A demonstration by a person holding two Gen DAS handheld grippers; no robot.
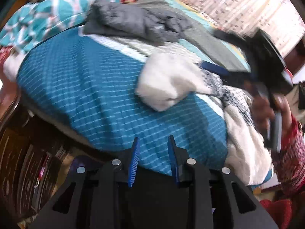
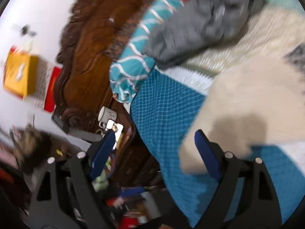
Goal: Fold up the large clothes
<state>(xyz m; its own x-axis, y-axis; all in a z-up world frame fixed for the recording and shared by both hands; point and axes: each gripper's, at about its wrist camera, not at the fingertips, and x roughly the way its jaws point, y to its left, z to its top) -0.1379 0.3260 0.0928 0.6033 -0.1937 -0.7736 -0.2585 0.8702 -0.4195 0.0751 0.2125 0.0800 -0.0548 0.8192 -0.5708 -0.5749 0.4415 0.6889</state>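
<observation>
A bedroom in a home: a bed (image 1: pixel 91 95) under a blue quilted cover, a carved wooden headboard (image 2: pixel 91 43), a teal patterned pillow (image 1: pixel 47 17), patterned curtains (image 1: pixel 238 5), and a mug (image 2: pixel 107 114) beside the bed's edge.

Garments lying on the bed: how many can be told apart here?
2, maybe more. A grey garment is bunched near the teal patterned pillow. A white fleecy garment sprawls across the blue bedspread. The olive-grey cloth behind may be another; blur prevents certainty.
</observation>
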